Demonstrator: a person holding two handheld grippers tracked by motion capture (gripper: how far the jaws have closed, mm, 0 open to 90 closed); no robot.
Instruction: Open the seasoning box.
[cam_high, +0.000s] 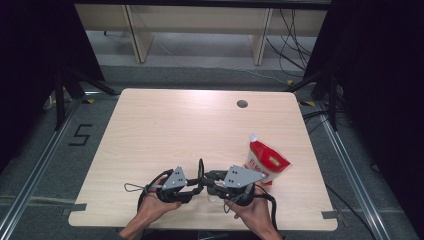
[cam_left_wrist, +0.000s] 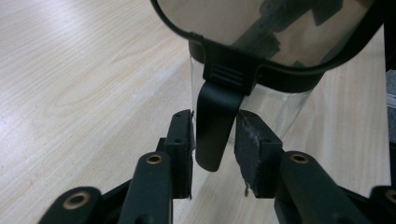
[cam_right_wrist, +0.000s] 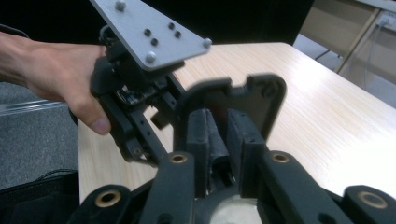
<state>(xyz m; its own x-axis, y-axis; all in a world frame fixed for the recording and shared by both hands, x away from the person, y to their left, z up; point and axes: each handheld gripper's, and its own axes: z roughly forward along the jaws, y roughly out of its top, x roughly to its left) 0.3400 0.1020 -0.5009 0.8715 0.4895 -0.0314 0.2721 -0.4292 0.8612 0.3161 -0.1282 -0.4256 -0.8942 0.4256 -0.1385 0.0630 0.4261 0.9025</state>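
- I hold a gripper in each hand over the near edge of the light wooden desk (cam_high: 165, 130), the two pointed at each other with a clear container between them.
- My left gripper (cam_left_wrist: 215, 140) has its jaws set narrow around the black latch tab (cam_left_wrist: 212, 126) that hangs from the rim of the container's lid (cam_left_wrist: 261, 37). One pad (cam_left_wrist: 183, 140) lies right against the tab; the other stands just beside it with a thin gap, so the tab sits between the jaws without a firm clamp.
- The clear container (cam_left_wrist: 275, 105) stands on the desk under that lid, its transparent wall rising just behind the tab. The lid has a black frame around a smoky see-through panel.
- My right gripper (cam_right_wrist: 218, 140) is nearly closed, its pads pinching a black part of the lid frame (cam_right_wrist: 261, 100) from the opposite side.
- In the right gripper view my left hand (cam_right_wrist: 60, 79) wraps the body of the left gripper, with the grey three-cornered plate (cam_right_wrist: 149, 30) on top.
- A red and white pouch (cam_high: 266, 161) lies on the desk to the right, just beyond my right gripper, its top corner pointing away from me.
- A round cable hole (cam_high: 242, 104) sits near the far edge of the desk, well apart from everything.
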